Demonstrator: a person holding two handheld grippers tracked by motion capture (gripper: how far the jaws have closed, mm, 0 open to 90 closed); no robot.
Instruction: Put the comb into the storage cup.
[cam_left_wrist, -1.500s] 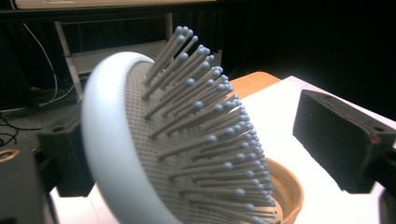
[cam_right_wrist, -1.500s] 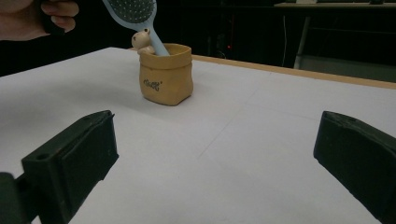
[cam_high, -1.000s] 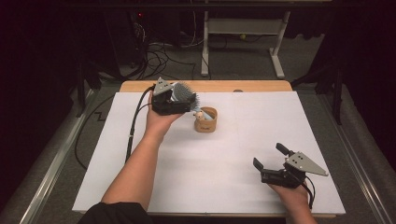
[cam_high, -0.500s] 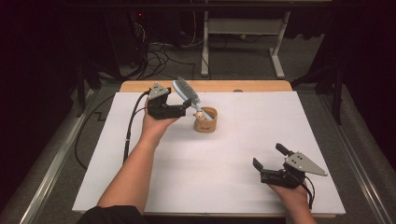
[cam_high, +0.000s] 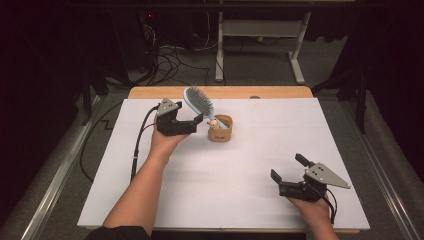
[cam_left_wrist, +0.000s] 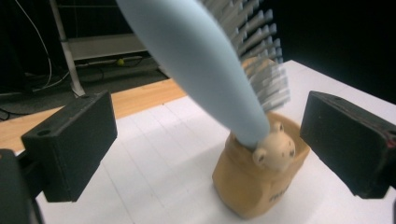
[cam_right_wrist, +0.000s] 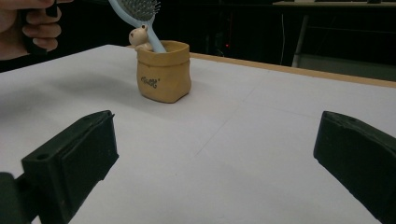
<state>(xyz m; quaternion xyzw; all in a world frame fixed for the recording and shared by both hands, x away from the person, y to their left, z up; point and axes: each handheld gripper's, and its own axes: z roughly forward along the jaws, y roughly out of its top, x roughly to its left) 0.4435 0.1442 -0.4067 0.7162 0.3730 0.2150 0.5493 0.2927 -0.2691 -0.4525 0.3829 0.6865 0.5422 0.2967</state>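
Standing handle-down in the tan pouch-shaped holder (cam_high: 220, 129), the blue hairbrush (cam_high: 198, 103) leans toward eleven o'clock. The left tongs (cam_high: 199, 121) sit released just beside it, at its nine o'clock; their own view reveals a small bear figure (cam_left_wrist: 275, 150) on the holder's rim. The right tongs (cam_high: 286, 167), also released, rest at five o'clock on the white tabletop (cam_high: 250, 165).

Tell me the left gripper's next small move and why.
Probably back the left gripper away from the hairbrush. The brush stands handle-down in the tan holder, leaning, and the open jaws sit either side of it without touching, so it looks released.
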